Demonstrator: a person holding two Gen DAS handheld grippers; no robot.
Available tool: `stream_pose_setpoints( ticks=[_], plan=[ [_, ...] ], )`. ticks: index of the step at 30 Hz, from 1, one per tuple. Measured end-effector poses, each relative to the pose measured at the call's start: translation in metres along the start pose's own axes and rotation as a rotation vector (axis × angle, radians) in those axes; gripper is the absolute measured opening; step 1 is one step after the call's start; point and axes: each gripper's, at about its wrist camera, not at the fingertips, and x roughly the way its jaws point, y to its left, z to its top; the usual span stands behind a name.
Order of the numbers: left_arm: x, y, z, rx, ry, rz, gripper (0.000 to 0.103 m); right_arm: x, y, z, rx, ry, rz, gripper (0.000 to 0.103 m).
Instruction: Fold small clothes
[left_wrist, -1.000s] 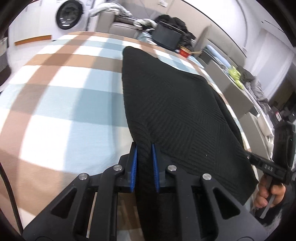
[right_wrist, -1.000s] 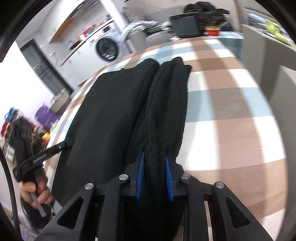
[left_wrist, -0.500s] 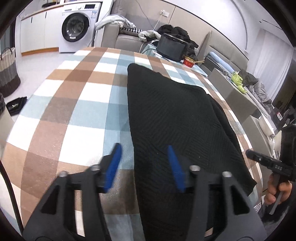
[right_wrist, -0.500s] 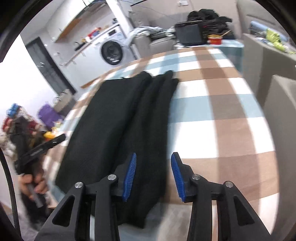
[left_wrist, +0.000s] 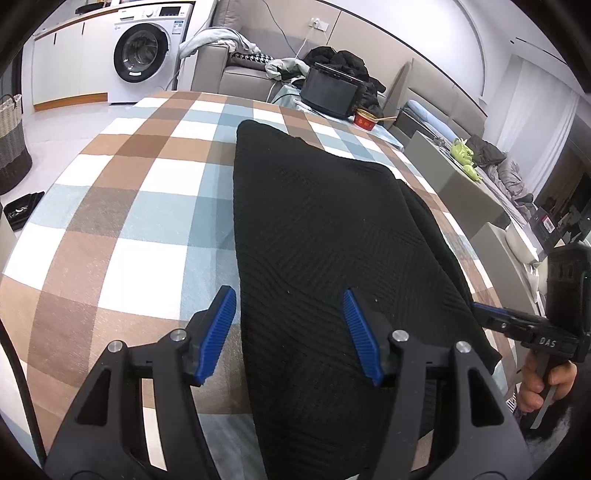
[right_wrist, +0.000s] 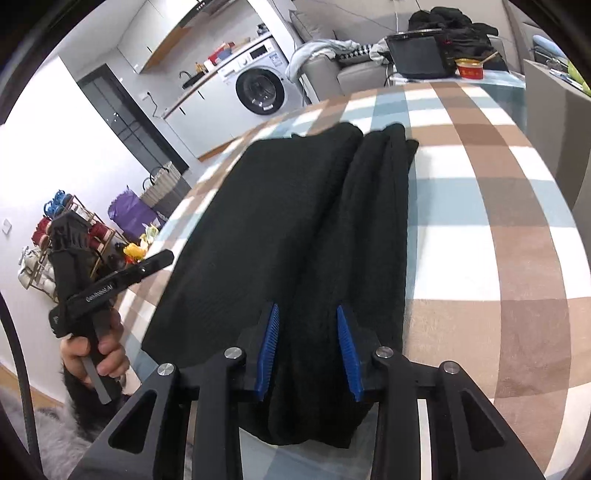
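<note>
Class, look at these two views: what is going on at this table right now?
A person holds a gripper in each hand over a black knit garment lying folded lengthwise on a checked tablecloth. The left gripper is opening, pads clear of the cloth. The right gripper is closing, with the garment's near right edge between its jaws.

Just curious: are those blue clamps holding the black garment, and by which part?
Neither: left gripper opening, right gripper closing, both clear of the black garment.

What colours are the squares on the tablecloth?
Brown, light blue and white checks on the tablecloth, clearest in the left wrist view.
</note>
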Motion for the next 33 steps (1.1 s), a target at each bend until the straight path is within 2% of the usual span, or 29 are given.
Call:
stream_pose_setpoints(
  ticks=[2,4,6,7,9,11,14,16,17,20,22,27,30,32,33],
  plan=[
    [0.001,-0.001,-0.002,0.001,0.005,-0.002,0.058,0.008,-0.006,-0.001,0.023,0.021,0.007,0.032],
    [0.004,-0.002,-0.002,0.005,0.012,-0.002,0.058,0.016,-0.014,-0.001,0.035,0.024,0.021,0.024],
    [0.005,-0.004,-0.002,0.006,0.016,-0.004,0.058,0.02,-0.017,0.0,0.037,0.004,0.035,0.009],
    [0.006,-0.004,-0.002,0.006,0.017,-0.004,0.058,0.02,-0.016,0.001,0.032,-0.001,0.031,0.005],
    [0.004,-0.006,-0.001,0.007,0.013,-0.007,0.058,0.014,-0.006,0.007,-0.005,-0.031,-0.008,0.004],
    [0.003,-0.007,0.001,0.012,0.009,-0.014,0.058,-0.006,0.014,0.011,-0.087,-0.116,-0.038,0.004],
    [0.001,-0.012,0.0,0.02,0.012,-0.023,0.058,-0.027,0.029,0.011,-0.123,-0.205,-0.061,0.004],
    [0.001,-0.015,-0.001,0.029,0.015,-0.022,0.058,-0.022,0.024,0.007,-0.101,-0.189,-0.122,0.004],
    [0.002,-0.016,-0.002,0.031,0.019,-0.025,0.058,-0.011,0.015,0.003,-0.079,-0.149,-0.17,0.004],
    [0.004,-0.019,-0.004,0.041,0.029,-0.026,0.058,0.016,-0.006,-0.006,-0.01,-0.053,-0.233,0.004],
    [0.005,-0.021,-0.005,0.044,0.035,-0.028,0.058,0.018,-0.007,-0.005,-0.002,-0.057,-0.23,0.005],
    [0.009,-0.028,-0.007,0.058,0.045,-0.047,0.058,0.004,-0.013,0.021,0.021,-0.114,-0.229,0.018],
    [0.011,-0.033,-0.009,0.074,0.051,-0.051,0.058,0.008,-0.015,0.046,0.043,-0.134,-0.149,0.027],
    [0.012,-0.035,-0.01,0.081,0.054,-0.05,0.058,0.023,-0.016,0.064,0.043,-0.105,-0.09,0.034],
    [0.013,-0.035,-0.01,0.084,0.056,-0.048,0.058,0.035,-0.016,0.073,0.047,-0.088,-0.059,0.034]
  ],
)
